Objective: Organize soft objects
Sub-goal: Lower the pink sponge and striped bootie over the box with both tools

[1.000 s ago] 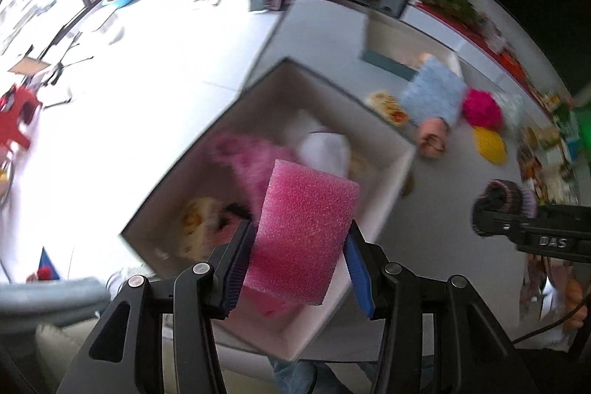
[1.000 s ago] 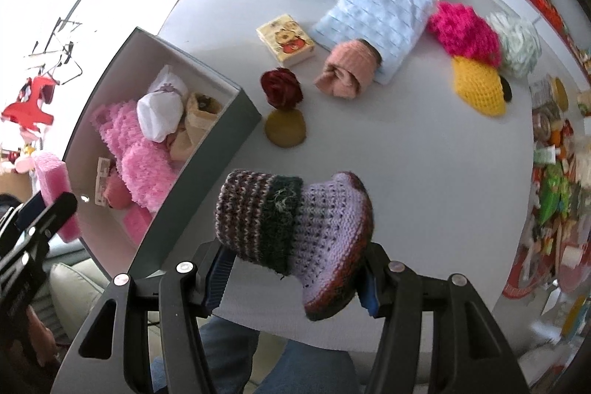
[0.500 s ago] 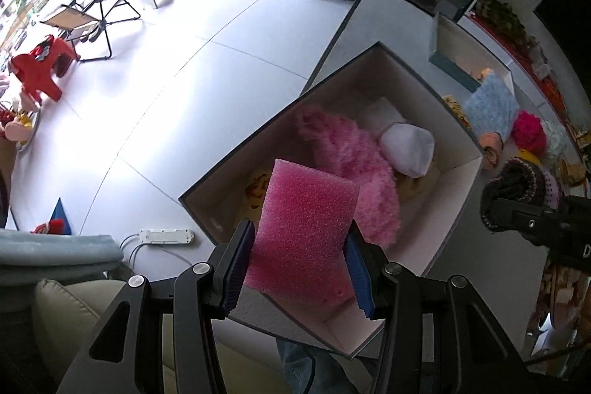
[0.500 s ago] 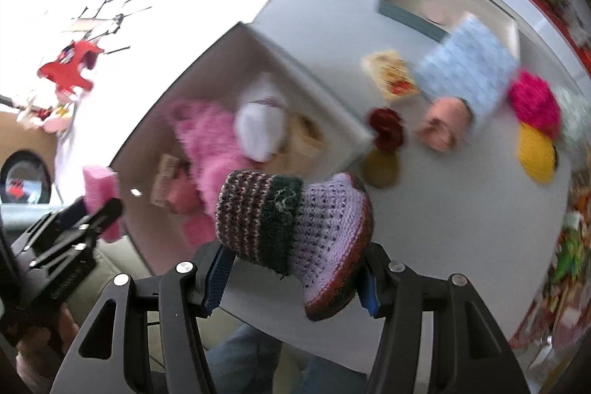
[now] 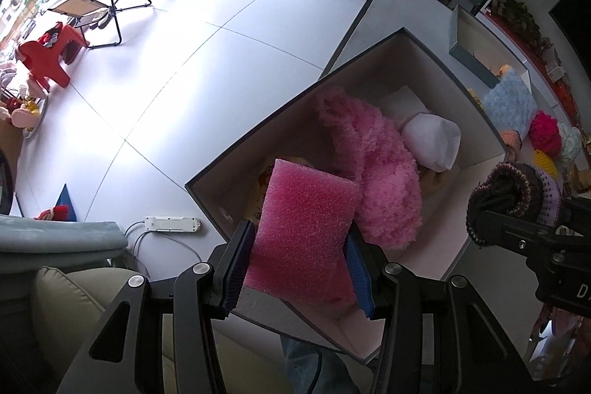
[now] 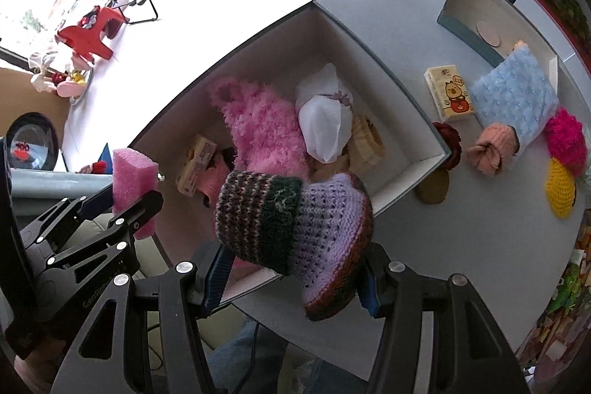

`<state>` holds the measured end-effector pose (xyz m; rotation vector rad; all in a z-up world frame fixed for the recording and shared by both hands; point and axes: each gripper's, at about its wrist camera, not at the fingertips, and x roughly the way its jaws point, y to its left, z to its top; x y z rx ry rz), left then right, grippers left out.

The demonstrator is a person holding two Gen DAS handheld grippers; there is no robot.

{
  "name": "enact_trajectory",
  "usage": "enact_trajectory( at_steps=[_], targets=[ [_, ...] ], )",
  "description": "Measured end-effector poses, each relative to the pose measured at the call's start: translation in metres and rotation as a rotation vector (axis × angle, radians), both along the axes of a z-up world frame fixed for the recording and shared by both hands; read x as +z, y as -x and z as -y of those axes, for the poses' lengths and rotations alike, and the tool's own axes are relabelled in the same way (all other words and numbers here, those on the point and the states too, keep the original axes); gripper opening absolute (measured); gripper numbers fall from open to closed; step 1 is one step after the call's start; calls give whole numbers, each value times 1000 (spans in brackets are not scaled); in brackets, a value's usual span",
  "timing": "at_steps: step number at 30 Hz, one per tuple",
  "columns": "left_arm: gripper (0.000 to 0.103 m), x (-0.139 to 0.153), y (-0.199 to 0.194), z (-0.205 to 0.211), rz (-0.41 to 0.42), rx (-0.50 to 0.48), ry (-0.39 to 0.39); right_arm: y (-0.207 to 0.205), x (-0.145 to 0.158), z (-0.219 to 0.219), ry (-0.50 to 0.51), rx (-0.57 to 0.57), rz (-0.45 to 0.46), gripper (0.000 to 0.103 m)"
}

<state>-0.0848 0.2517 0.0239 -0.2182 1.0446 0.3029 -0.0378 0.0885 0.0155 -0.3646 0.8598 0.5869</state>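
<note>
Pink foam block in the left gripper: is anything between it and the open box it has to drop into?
No lid or barrier shows. The pink foam block hangs over the open box, but the fluffy pink item and a printed packet already fill the floor beneath.

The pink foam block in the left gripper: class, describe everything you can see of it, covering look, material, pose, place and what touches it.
The pink foam block is a flat rectangular slab of bright pink, open-celled, spongy-looking foam with a pitted surface and slightly rounded corners. The left gripper is shut on it: the blue pads press its two long sides near the lower end, so most of it sticks out beyond the fingers. It is tilted and hangs over the near end of the open box, above the fluffy pink item. Whether it touches them is unclear.
</note>
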Motion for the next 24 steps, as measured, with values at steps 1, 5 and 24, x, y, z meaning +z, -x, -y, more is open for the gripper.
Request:
enact_trajectory(
  at_steps=[1,5,24],
  targets=[
    [50,-1,-1,0,-1,0,1,0,-1,-1,4,0,0,61],
    [50,-3,-4,-1,-7,-1,3,-2,-2,-4,16,0,-1,61],
    [50,-9,-14,-3,-36,-9,12,-5,-9,-15,65,8,-7,61]
  ],
)
